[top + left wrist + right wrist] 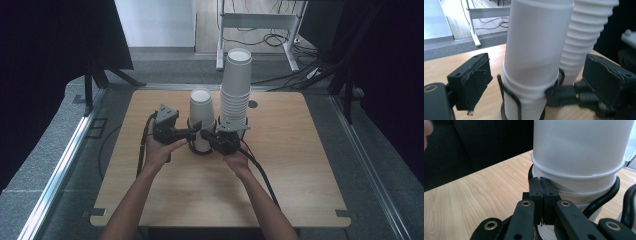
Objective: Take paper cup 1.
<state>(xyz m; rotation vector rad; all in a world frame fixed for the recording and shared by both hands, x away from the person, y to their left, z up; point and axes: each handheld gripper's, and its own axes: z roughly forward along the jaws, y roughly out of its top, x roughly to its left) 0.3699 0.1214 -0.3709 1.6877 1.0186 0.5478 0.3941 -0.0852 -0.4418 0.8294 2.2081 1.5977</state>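
Observation:
A short stack of upside-down white paper cups (201,112) (534,55) (579,150) stands in a black wire holder (202,151) (510,96) (609,192) mid-table. Beside it on the right rises a tall stack of cups (236,82) (584,37). My left gripper (196,131) (539,75) is open around the short stack, and its pads (474,82) stand clear of the cups. My right gripper (204,134) (540,180) is shut, its tips against the lower rims of the short stack. I see nothing between its jaws.
The wooden table (300,165) has bare room in front and to both sides. A white desk frame (260,20) and floor cables (272,40) lie beyond the far edge. Black curtains flank the table, with a metal rail (60,170) on the left.

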